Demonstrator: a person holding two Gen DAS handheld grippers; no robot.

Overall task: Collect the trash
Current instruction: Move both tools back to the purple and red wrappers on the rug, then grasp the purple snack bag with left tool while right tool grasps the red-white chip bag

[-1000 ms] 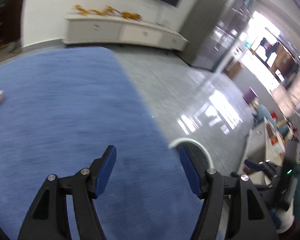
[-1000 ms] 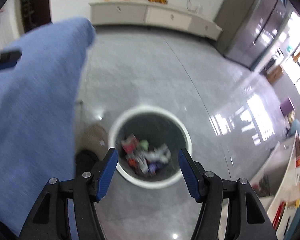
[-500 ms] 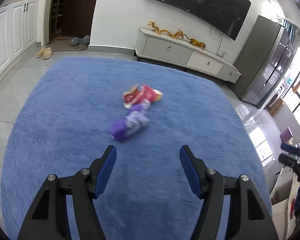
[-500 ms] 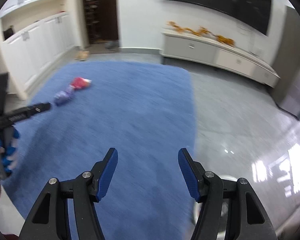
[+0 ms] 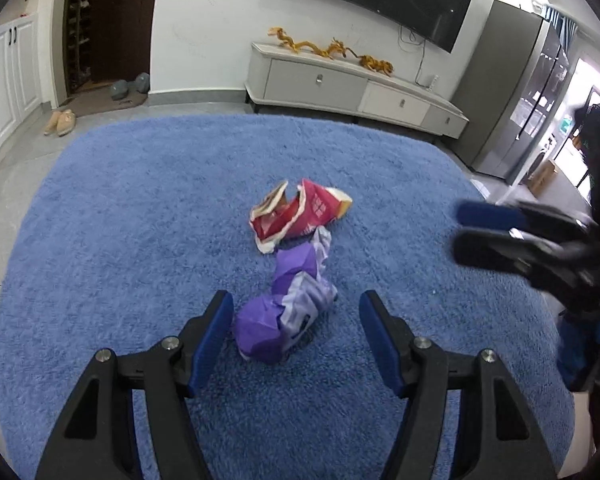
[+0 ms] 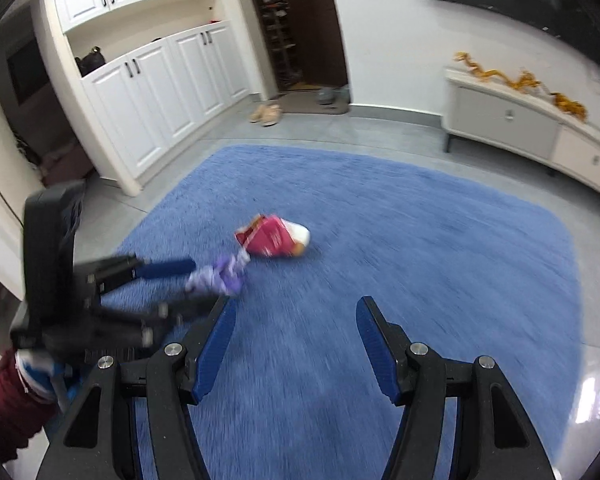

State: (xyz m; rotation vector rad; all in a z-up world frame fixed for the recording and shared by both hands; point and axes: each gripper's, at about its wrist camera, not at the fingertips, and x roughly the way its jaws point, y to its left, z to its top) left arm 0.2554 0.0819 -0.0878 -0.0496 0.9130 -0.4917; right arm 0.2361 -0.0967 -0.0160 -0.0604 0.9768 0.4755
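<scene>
Trash sits mid-frame on the rug [image 5: 140, 208]: a red wrapper [image 5: 300, 212] touching a purple wrapper [image 5: 288, 312]. Left gripper [image 5: 296, 320] hangs spread around the purple one, not pinching. Right gripper [image 6: 296, 336] is spread, empty.

Grey tiled floor [image 5: 28, 184] carries shaggy blue rug [image 5: 140, 216]. On rug, mid-area: torn red snack wrapper [image 5: 300, 214], crumpled purple wrapper [image 5: 288, 312] touching it. Slippers [image 5: 60, 122] on floor beyond rug.
</scene>
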